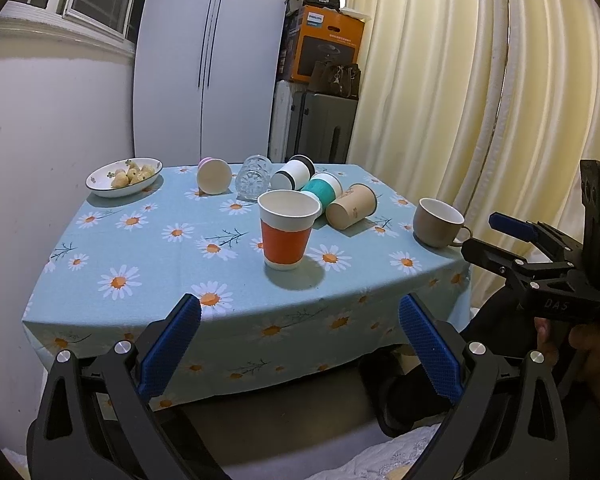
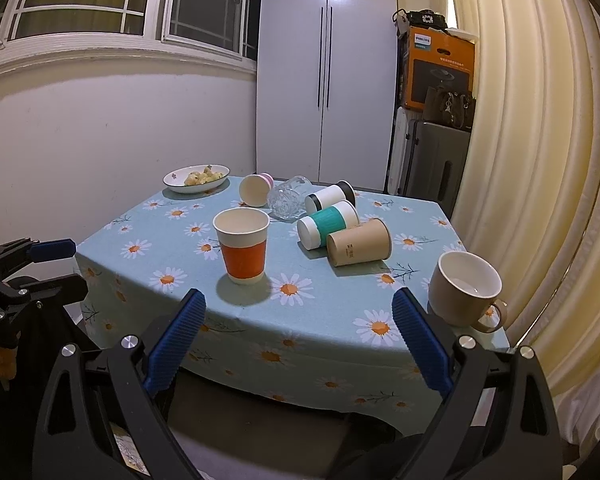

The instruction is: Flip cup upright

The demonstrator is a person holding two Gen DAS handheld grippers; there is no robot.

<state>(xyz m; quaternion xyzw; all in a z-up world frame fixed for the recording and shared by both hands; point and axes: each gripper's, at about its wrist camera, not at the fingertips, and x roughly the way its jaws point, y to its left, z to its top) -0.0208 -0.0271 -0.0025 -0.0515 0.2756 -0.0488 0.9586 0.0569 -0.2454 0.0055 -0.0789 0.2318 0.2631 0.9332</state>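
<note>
Left gripper (image 1: 300, 320) spread wide, holding nothing, hanging off the near edge of the table (image 1: 148, 264). Right gripper (image 2: 300, 316) equally wide, empty, off the same edge nearer the right corner. Straight ahead of both, apart from the fingers: orange cup (image 1: 286, 230) upright near the middle. Behind it, lying on their sides in a cluster: teal cup (image 1: 323, 192), brown cup (image 1: 350, 206), black-banded cup (image 1: 294, 174), glass (image 1: 254, 178), pink cup (image 1: 213, 174). Mug (image 1: 438, 222) upright at the right edge. Bowl (image 1: 124, 178) of food at the far left corner.
</note>
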